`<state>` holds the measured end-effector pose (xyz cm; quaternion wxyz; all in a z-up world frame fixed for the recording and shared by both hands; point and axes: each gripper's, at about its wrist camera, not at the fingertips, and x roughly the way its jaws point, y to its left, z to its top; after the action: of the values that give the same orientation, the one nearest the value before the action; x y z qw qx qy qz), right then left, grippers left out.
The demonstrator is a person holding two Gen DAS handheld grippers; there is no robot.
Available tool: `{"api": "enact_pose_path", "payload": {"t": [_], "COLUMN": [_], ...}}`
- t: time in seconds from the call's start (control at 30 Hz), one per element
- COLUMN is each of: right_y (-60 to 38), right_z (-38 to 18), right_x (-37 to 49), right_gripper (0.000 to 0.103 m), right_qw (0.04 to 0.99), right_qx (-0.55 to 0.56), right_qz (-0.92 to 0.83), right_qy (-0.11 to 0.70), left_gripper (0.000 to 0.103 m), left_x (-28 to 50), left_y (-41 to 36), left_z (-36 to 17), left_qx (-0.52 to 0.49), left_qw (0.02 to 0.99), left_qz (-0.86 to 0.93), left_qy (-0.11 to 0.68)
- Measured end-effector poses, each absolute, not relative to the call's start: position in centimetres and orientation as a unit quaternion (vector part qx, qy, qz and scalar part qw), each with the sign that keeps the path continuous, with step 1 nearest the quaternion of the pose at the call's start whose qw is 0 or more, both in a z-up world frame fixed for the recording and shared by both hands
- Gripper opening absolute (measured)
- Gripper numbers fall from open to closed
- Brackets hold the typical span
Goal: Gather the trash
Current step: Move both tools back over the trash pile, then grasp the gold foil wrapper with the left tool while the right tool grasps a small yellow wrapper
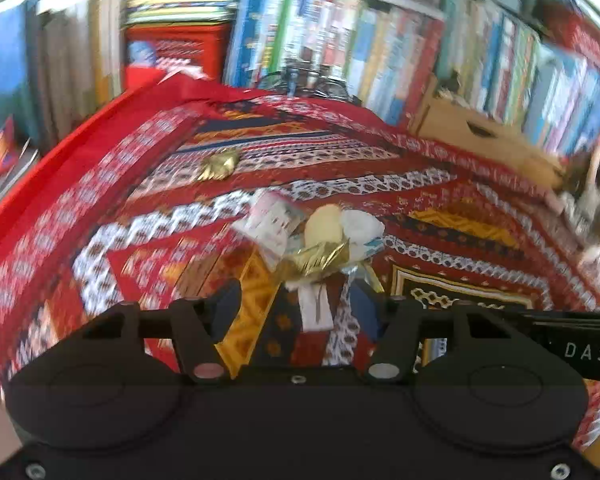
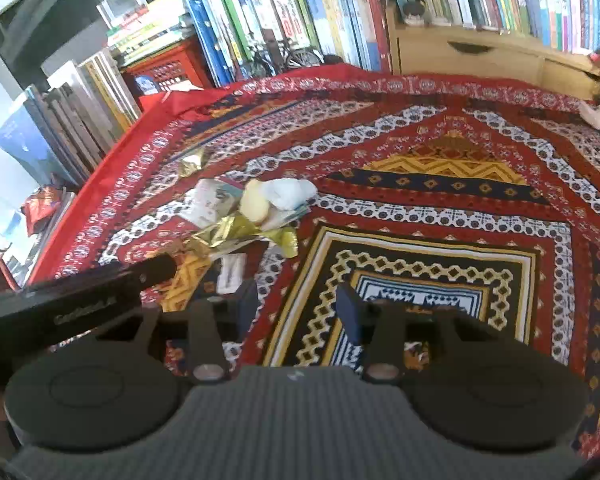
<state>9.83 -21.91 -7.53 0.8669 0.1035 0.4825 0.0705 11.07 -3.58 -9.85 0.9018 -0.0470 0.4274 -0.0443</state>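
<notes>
A heap of trash lies on the red patterned cloth (image 2: 440,152): a printed white wrapper (image 2: 208,200), a pale yellow lump (image 2: 254,200), a crumpled white tissue (image 2: 290,192), crinkled gold foil (image 2: 236,232) and a small white slip (image 2: 232,268). A lone gold foil wrapper (image 2: 192,162) lies farther back left. In the left wrist view the heap (image 1: 320,240) sits just beyond my left gripper (image 1: 296,312), which is open, with the white slip (image 1: 316,308) lying untouched on the cloth between its fingers. My right gripper (image 2: 298,310) is open and empty, to the right of the heap.
Rows of books (image 2: 340,12) stand behind the cloth, with a red crate (image 2: 168,68) and stacked books at back left. A wooden drawer unit (image 2: 472,56) stands at back right. A small model bicycle (image 2: 284,56) stands at the cloth's far edge.
</notes>
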Motion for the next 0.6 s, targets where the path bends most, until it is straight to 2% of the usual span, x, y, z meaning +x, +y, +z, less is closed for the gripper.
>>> {"api": "enact_pose_path", "payload": {"t": [0.23, 0.5, 0.53, 0.6], "right_y": [-22.5, -22.4, -22.3, -22.0], "right_z": [-10.2, -12.2, -12.3, -12.7], "right_x": [12.5, 14.3, 14.5, 14.9], "right_gripper": [0.045, 0.045, 0.045, 0.045], "right_qw": [0.857, 0.846, 0.845, 0.844], "right_qx": [0.089, 0.078, 0.075, 0.067], "right_qz": [0.074, 0.091, 0.094, 0.1], "right_qy": [0.502, 0.519, 0.52, 0.522], "left_gripper": [0.057, 0.056, 0.055, 0.04], "left_x": [15.5, 18.1, 18.4, 18.6], "left_y": [-6.4, -7.9, -7.9, -7.9], "left_z": [-12.4, -15.1, -15.4, -15.6], "left_qx": [0.041, 0.061, 0.061, 0.055], "left_qw": [0.897, 0.874, 0.87, 0.864], "left_qz": [-0.069, -0.097, -0.098, -0.1], "left_qy": [0.436, 0.472, 0.479, 0.49]}}
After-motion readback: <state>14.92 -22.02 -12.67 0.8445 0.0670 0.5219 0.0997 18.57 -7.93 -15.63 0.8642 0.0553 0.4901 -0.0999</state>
